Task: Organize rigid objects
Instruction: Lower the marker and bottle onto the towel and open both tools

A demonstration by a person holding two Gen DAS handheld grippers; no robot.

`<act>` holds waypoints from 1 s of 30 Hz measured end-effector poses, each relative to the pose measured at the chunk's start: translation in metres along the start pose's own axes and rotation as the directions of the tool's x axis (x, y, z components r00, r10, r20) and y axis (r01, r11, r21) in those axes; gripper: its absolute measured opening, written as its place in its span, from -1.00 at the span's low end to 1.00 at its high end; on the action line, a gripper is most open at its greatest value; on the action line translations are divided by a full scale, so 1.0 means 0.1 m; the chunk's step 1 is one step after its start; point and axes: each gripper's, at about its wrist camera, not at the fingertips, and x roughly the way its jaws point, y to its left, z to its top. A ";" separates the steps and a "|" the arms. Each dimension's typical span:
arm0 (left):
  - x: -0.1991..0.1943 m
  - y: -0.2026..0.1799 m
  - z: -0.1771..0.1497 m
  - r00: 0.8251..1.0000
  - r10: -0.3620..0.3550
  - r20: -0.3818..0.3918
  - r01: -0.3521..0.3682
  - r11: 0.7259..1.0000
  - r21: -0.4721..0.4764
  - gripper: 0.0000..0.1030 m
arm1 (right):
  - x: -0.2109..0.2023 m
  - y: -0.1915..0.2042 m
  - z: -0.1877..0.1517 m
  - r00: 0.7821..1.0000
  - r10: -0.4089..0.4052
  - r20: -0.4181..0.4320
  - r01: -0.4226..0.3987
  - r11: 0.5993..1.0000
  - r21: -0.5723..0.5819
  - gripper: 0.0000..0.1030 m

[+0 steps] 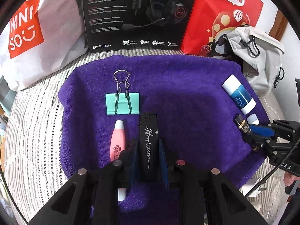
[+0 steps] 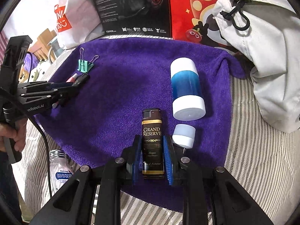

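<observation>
Left tongs (image 1: 148,150): we see them clenched on the black lighter (image 1: 149,142) marked "Horizon", low over the purple towel (image 1: 187,103).
Right tongs (image 2: 152,153): clenched on the brown lighter (image 2: 152,144) marked "Grand Reserve", also low over the towel.
Left side of towel: we see a green binder clip (image 1: 122,103) just ahead of the black lighter, pink tube (image 1: 117,140) beside it.
Right side of towel: blue-white bottle (image 2: 186,90) and small white cap (image 2: 183,136) just right of the brown lighter.
Backdrop: black headset box (image 1: 138,15), red bag (image 1: 225,15), grey pouch (image 1: 256,52).
</observation>
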 end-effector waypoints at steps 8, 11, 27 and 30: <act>-0.04 -0.13 -0.12 1.000 0.012 -0.007 -0.012 0.999 0.045 -0.15 | -0.04 -0.02 -0.03 1.000 0.014 -0.020 -0.014 1.000 -0.003 -0.40; -0.04 -0.23 -0.17 0.998 0.050 -0.022 -0.048 0.995 0.082 0.01 | -0.07 -0.02 -0.06 0.999 -0.008 -0.033 0.008 1.000 0.003 -0.22; -0.71 -0.21 -0.44 0.994 0.099 0.040 -0.097 0.994 -0.046 0.07 | -0.80 -0.17 -0.55 0.998 -0.025 0.055 0.018 0.992 0.123 -0.01; -0.81 -0.32 -0.56 0.997 0.054 0.049 -0.051 0.997 -0.062 0.12 | -0.96 -0.22 -0.74 0.997 -0.027 0.069 0.016 0.987 0.159 0.00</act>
